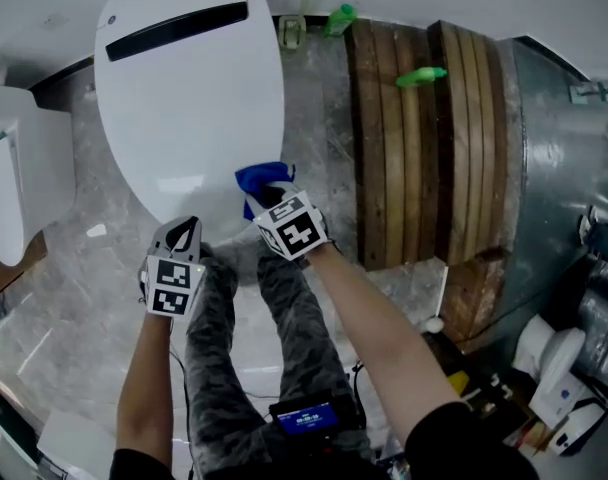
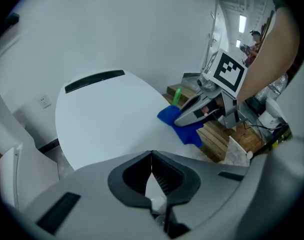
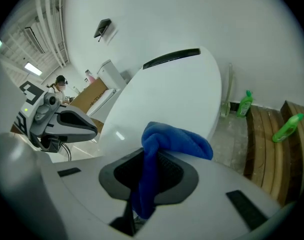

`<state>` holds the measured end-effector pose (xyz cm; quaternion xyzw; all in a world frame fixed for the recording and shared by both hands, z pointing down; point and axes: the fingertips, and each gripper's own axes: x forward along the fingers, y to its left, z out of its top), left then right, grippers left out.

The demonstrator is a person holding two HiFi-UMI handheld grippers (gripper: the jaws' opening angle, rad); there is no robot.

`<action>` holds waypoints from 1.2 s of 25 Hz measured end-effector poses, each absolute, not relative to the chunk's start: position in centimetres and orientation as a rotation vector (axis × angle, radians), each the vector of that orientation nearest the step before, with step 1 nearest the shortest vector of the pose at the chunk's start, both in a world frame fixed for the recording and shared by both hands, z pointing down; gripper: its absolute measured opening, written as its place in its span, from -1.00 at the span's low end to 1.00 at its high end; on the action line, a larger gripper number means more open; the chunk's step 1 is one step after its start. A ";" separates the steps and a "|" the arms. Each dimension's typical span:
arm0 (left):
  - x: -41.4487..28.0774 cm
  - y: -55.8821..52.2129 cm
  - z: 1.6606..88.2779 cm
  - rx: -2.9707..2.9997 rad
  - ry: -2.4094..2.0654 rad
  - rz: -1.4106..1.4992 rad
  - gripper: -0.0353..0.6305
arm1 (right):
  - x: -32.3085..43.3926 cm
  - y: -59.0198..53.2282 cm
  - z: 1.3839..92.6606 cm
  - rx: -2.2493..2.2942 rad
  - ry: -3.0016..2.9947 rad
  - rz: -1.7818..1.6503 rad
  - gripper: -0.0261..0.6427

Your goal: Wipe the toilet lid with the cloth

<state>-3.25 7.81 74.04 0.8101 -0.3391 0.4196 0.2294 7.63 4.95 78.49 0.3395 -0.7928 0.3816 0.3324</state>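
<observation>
The blue cloth [image 3: 178,140] is pinched in the right gripper [image 3: 151,164], seemingly touching the toilet lid [image 1: 184,98]; the left gripper [image 2: 152,159] is pressed together, empty.

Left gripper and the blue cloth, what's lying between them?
Only bare white toilet lid. Nothing sits on it from the shut left gripper to the cloth, as the left gripper view shows.
</observation>
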 end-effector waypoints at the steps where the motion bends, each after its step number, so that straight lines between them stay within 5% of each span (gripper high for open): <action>1: -3.1 8.0 73.9 2.228 -0.931 1.148 -0.86 | 7.5 5.0 78.5 0.891 -2.067 0.994 -0.75; 30: -15.5 10.6 74.9 2.258 -0.868 1.020 -0.86 | -12.3 8.4 78.3 0.636 -2.095 0.921 -0.75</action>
